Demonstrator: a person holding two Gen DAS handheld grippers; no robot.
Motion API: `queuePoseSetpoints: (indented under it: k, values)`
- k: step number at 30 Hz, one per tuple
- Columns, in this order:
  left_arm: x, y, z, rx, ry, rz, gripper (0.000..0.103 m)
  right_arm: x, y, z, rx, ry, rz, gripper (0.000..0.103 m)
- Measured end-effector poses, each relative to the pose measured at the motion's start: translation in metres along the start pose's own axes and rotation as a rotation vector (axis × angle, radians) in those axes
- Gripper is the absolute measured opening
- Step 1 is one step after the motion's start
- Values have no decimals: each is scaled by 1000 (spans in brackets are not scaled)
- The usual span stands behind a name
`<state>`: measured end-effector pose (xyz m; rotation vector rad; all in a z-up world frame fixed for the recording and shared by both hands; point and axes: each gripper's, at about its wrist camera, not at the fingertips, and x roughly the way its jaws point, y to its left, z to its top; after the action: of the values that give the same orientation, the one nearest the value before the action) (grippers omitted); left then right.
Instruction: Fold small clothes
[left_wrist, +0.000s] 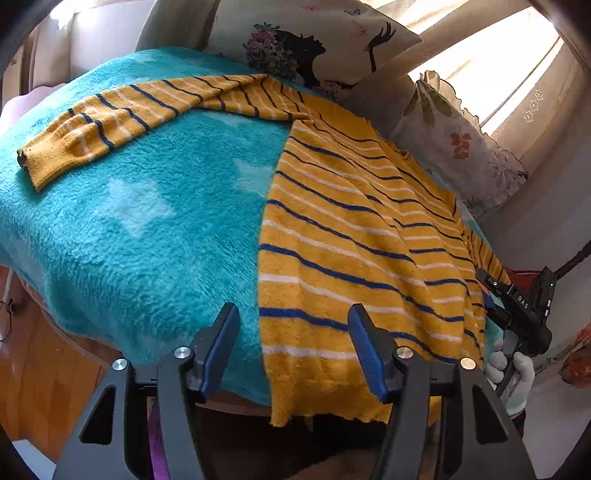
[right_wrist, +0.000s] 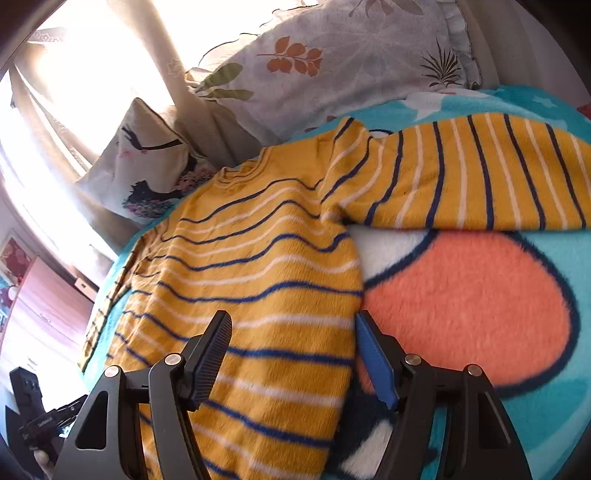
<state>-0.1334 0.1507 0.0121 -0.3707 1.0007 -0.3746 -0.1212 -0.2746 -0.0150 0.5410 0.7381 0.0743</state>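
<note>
A small yellow sweater (left_wrist: 351, 236) with blue and white stripes lies spread flat on a turquoise fleece blanket (left_wrist: 147, 206). Its left sleeve (left_wrist: 110, 122) stretches out to the far left. In the right wrist view the sweater body (right_wrist: 258, 280) lies ahead and its right sleeve (right_wrist: 480, 181) stretches right. My left gripper (left_wrist: 293, 332) is open, straddling the sweater's lower left hem corner. My right gripper (right_wrist: 293, 343) is open, straddling the sweater's lower right side edge. The right gripper also shows in the left wrist view (left_wrist: 517, 310).
Two patterned pillows (left_wrist: 314, 37) (left_wrist: 461, 147) lean against the back by a bright curtained window. The blanket has an orange patch (right_wrist: 465, 306) to the right of the sweater. The blanket's front edge (left_wrist: 74, 321) drops to a wooden floor (left_wrist: 44, 387).
</note>
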Motion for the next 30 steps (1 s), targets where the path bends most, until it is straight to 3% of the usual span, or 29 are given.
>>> queuePoseSetpoints:
  k: [3,7,8,9,11,20,26,28,29,30]
  values:
    - [6,-9,-15,-5,52,-51,68,-19,5,-25,-47,19,41,73]
    - [26,-14,-39,-37,155,-120,68,-45,6,-61,-64,67,164,73]
    - [30,-13,-42,-53,173,-134,57,-52,7,-70,-72,75,181,73]
    - [34,-12,-45,-68,192,-145,36,-59,9,-78,-79,79,193,73]
    - [35,-11,-49,-88,205,-155,13,-69,12,-94,-87,97,226,73]
    - [-2,-5,-57,-73,110,-149,8,-63,39,-144,-224,199,152,73]
    - [-17,-10,-63,-28,72,-120,4,-37,31,-142,-168,244,206,73]
    - [-17,-13,-61,-18,66,-115,4,-32,25,-142,-123,261,262,48]
    - [-19,-15,-61,-12,64,-113,3,-29,24,-143,-105,282,299,24]
    - [-20,-17,-61,-5,60,-108,3,-29,24,-144,-93,297,331,18]
